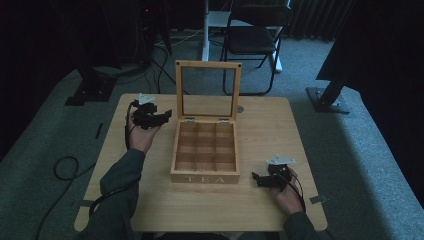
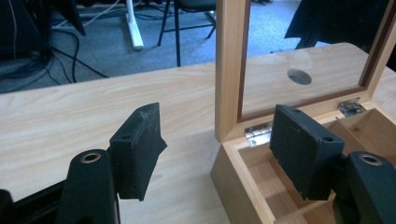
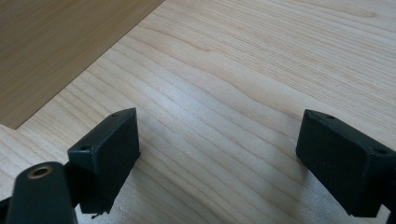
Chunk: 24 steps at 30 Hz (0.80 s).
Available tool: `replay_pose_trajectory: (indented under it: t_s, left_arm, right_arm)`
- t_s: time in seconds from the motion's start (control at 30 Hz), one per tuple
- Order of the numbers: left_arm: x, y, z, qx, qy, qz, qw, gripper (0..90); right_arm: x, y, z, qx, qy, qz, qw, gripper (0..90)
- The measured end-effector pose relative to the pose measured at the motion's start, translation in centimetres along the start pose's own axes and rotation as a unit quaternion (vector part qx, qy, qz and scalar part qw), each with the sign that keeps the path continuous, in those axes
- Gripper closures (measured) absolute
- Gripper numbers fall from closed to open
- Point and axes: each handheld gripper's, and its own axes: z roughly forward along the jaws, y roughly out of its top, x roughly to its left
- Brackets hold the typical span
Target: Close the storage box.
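Observation:
A wooden tea box [image 1: 205, 178] marked TEA stands at the table's middle. Its glass lid [image 1: 208, 64] is raised upright and its several compartments look bare. My left gripper [image 1: 167, 116] is held to the left of the box's back corner, jaws open and pointing at the lid's hinge side. In the left gripper view its jaws [image 2: 215, 126] straddle the lid's frame post [image 2: 229, 70] without touching it; a hinge [image 2: 258, 133] shows between them. My right gripper [image 1: 256, 179] rests low by the box's front right corner, and its open jaws [image 3: 219, 123] hold nothing over bare table wood.
The light wooden table [image 1: 150, 200] has a round cable hole [image 1: 240, 108] behind the box. A folding chair [image 1: 255, 35] stands on the grey carpet beyond the table. Cables [image 1: 65, 167] lie on the floor at left, and dark stands flank the table.

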Motion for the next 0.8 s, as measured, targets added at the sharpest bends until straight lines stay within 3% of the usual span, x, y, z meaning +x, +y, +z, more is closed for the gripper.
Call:
replay_pose_trajectory:
  t_s: [0.3, 0.8]
  left_arm:
    - [-0.4, 1.3, 1.1, -0.010, -0.009, 0.007, 0.9999, 33.6]
    - [-0.6, 2.3, 3.6, 0.011, -0.001, 0.009, 0.9999, 34.1]
  right_arm:
    - [0.0, 0.0, 0.0, 0.000, 0.000, 0.000, 1.0000, 13.0]
    - [0.0, 0.0, 0.0, 0.000, -0.001, 0.001, 1.0000, 13.0]
